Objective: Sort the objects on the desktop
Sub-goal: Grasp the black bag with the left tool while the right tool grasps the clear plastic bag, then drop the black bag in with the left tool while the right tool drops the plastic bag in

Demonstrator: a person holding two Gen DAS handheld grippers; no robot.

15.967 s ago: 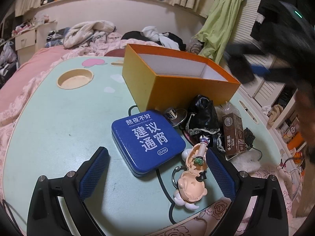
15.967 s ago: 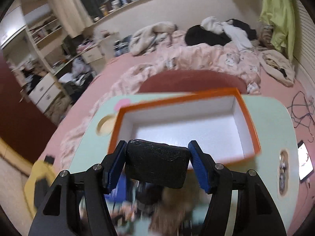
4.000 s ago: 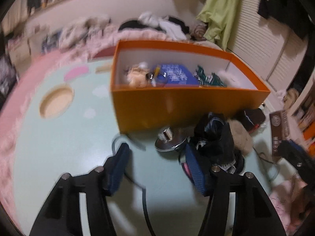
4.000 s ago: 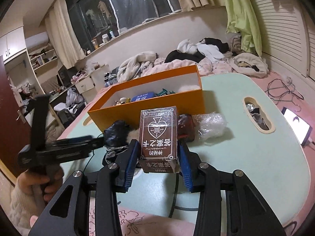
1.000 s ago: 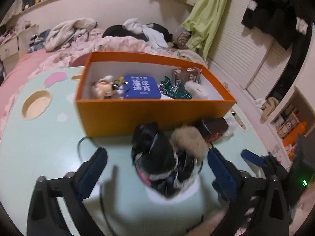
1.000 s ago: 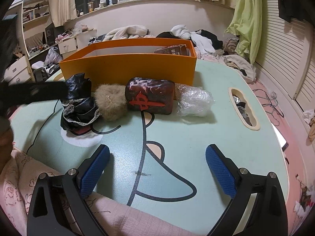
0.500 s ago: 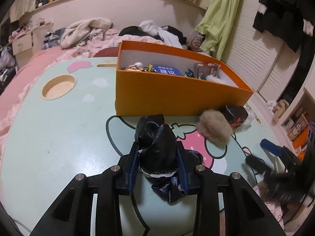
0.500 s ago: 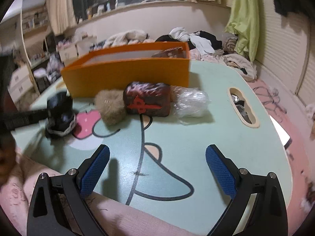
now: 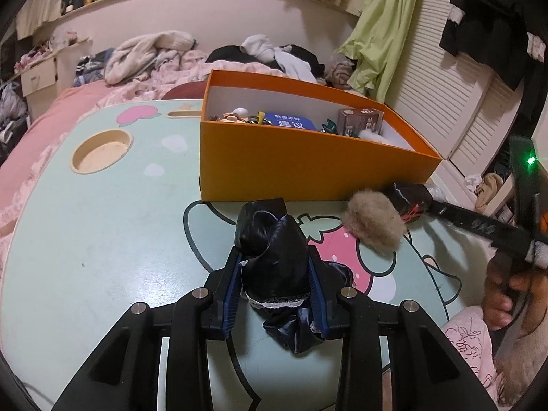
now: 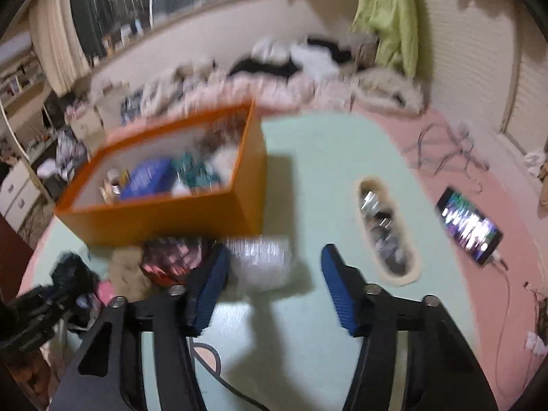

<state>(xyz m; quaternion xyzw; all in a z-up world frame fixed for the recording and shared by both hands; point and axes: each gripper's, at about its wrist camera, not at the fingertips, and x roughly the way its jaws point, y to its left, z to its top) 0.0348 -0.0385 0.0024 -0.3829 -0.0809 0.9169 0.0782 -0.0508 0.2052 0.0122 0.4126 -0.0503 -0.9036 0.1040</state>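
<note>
Left gripper (image 9: 275, 282) fingers clamp black cloth (image 9: 272, 267) on counter (image 9: 102, 226), in front of orange box (image 9: 301, 164). Right gripper (image 10: 272, 287) fingers apart, just been closing; plastic wad (image 10: 260, 262) lies between them, by box corner. Picture blurry.

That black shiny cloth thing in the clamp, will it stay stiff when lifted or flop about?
The black cloth bundle probably flops: its lace-edged folds already sag below the left gripper pads. It looks light, and the glossy fabric might slip a little.
</note>
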